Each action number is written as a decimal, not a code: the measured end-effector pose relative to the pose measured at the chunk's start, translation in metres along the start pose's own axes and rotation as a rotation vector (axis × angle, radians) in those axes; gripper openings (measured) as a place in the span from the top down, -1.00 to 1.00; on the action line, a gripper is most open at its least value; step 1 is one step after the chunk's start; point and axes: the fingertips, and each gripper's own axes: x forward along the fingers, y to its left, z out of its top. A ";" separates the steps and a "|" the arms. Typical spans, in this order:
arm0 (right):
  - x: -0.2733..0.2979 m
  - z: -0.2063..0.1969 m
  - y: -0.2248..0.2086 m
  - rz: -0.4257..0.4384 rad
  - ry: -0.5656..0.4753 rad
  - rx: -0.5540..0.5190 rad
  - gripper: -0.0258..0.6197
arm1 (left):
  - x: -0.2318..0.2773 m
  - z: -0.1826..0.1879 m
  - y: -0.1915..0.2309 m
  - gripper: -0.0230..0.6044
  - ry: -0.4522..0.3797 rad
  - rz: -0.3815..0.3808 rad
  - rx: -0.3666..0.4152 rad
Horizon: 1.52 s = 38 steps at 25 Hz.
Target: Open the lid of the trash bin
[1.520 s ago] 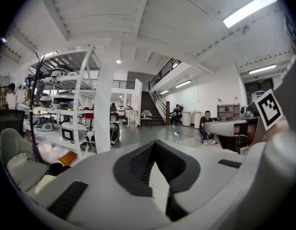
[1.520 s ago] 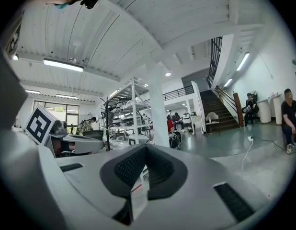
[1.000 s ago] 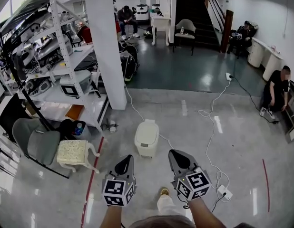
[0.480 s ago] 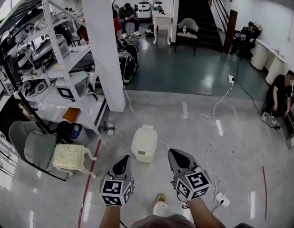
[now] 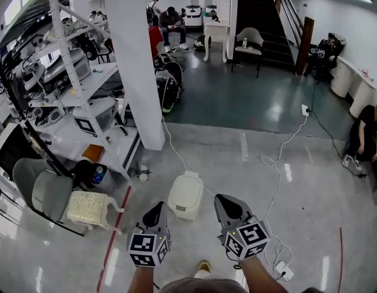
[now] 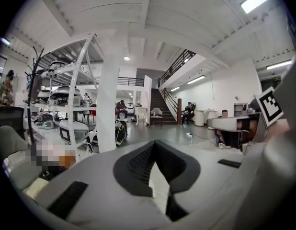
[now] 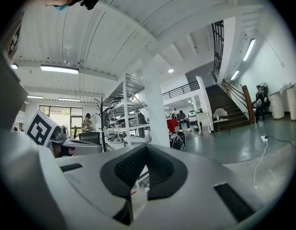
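Observation:
A small white trash bin stands on the glossy grey floor with its lid down, seen in the head view just beyond my two grippers. My left gripper hovers below and left of the bin, jaws shut with nothing in them. At the bin's lower right my right gripper is likewise shut and empty. Neither touches the bin. The left gripper view shows the left gripper pointing out over the room, and the right gripper view shows the right gripper the same way. The bin is hidden in both.
A white pillar and metal shelving stand to the left. Nearer are a grey chair and a cushioned stool. White cables and a power strip lie on the right. Seated people are at the back and far right.
The head view has advanced toward the bin, which now sits lower in the frame and closer to the gripper tips. Both grippers stay shut in the same pose.

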 end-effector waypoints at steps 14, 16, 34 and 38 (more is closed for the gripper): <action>0.077 0.005 -0.034 -0.001 0.011 -0.010 0.82 | 0.072 0.015 0.036 0.93 -0.007 -0.013 -0.010; 0.092 0.007 -0.038 -0.002 0.007 -0.009 0.82 | 0.086 0.019 0.045 0.93 -0.008 -0.018 -0.004; 0.186 0.001 -0.067 0.017 0.017 0.021 0.82 | 0.170 0.024 0.099 0.93 0.000 -0.021 -0.033; 0.198 -0.002 -0.073 0.011 0.023 0.026 0.82 | 0.184 0.024 0.106 0.93 0.008 -0.032 -0.033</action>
